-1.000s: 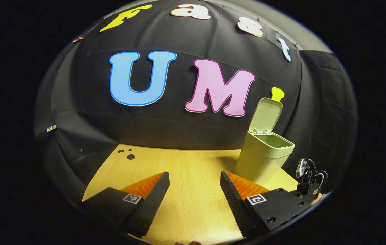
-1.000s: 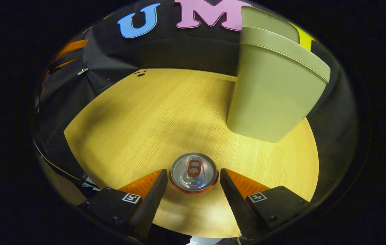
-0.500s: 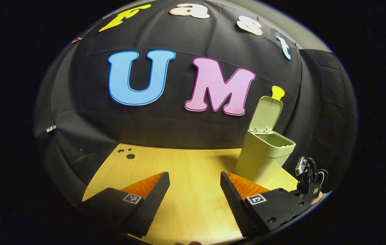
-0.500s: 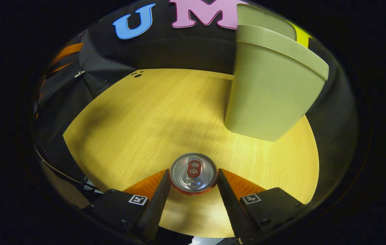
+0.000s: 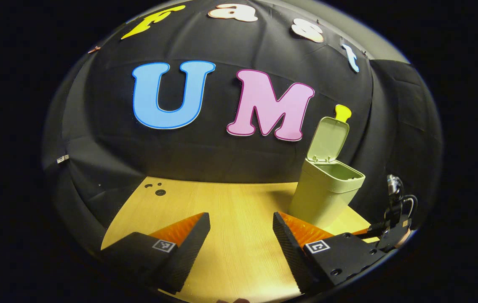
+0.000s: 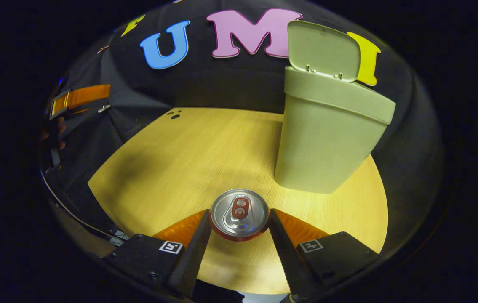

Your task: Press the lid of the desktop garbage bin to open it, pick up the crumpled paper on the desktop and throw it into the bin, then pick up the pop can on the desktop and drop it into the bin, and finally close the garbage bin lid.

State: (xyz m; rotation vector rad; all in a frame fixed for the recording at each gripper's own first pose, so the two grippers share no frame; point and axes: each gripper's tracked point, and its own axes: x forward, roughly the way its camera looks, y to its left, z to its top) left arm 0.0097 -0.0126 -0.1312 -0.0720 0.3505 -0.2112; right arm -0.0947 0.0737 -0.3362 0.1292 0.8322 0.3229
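Can pinched and lifting off the counter
Right gripper now clamps the can, bin ahead (lid up); left gripper stays spread.

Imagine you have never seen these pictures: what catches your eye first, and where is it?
First the pop can, upright and pinched between the right tongs at the bottom of the right gripper view. Next the green bin beyond it on the wooden table, its lid standing open.
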